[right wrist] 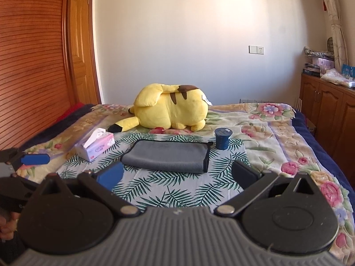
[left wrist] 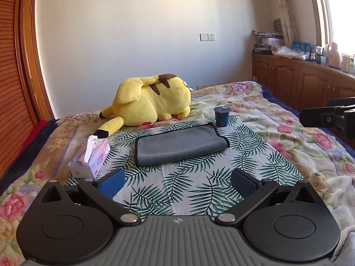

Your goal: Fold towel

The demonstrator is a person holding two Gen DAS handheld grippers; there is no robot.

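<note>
A grey towel (left wrist: 180,146) with a dark hem lies folded flat on a palm-leaf cloth (left wrist: 188,186) on the bed; it also shows in the right wrist view (right wrist: 166,156). My left gripper (left wrist: 177,182) is open and empty, held above the cloth short of the towel's near edge. My right gripper (right wrist: 177,176) is open and empty too, just short of the towel's near edge. Part of the right gripper (left wrist: 330,115) shows at the right edge of the left wrist view. A blue pad of the left gripper (right wrist: 35,159) shows at the left of the right wrist view.
A yellow plush toy (left wrist: 153,103) lies behind the towel. A dark cup (left wrist: 221,116) stands at the towel's far right corner. A pink tissue box (left wrist: 91,158) sits to its left. Wooden cabinets (left wrist: 310,79) line the right wall; a wooden wardrobe (right wrist: 33,55) is at left.
</note>
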